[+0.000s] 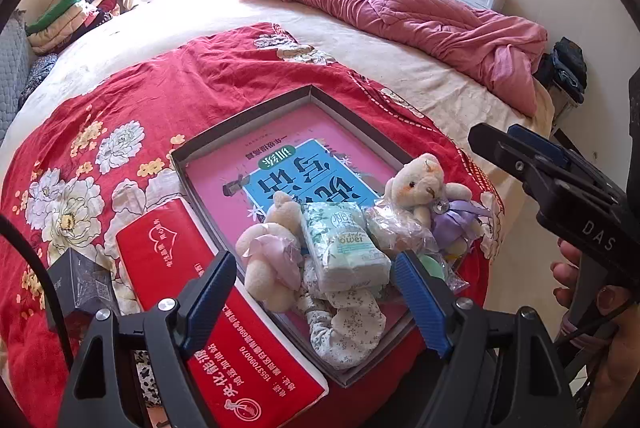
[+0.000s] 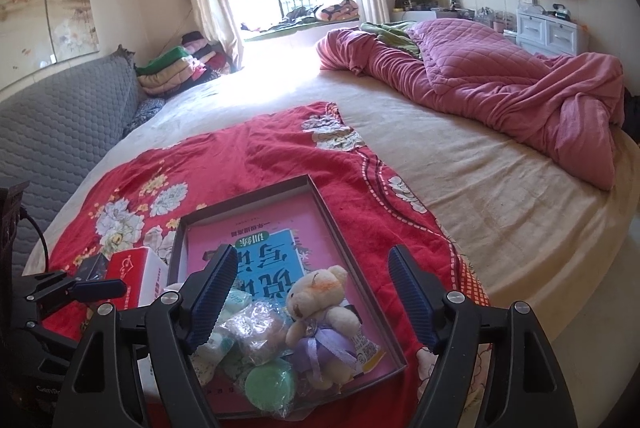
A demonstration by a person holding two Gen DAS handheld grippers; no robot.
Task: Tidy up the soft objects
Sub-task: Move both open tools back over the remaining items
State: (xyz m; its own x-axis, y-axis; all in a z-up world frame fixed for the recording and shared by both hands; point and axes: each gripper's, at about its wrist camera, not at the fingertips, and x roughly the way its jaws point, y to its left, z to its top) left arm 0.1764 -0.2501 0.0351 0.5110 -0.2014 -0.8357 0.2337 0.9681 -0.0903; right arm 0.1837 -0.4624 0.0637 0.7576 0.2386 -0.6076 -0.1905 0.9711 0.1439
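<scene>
A shallow grey box (image 1: 240, 116) (image 2: 240, 200) lies on the red floral cloth (image 1: 140, 96) and holds a pink book (image 1: 224, 168). In its near end lie a cream bear in a purple dress (image 1: 424, 188) (image 2: 320, 312), a second cream plush (image 1: 268, 260), a tissue pack (image 1: 344, 240), a floral cloth piece (image 1: 348, 324), a clear bag (image 2: 256, 332) and a green round puff (image 2: 270, 382). My left gripper (image 1: 316, 304) is open just above the pile. My right gripper (image 2: 310, 296) is open over the bear; it also shows in the left wrist view (image 1: 520, 156).
A red tissue box (image 1: 224, 328) (image 2: 136, 276) lies left of the grey box, with a dark small box (image 1: 80, 288) beside it. A pink quilt (image 2: 500, 80) is bunched at the far right of the bed. Folded clothes (image 2: 172, 68) are stacked by the window.
</scene>
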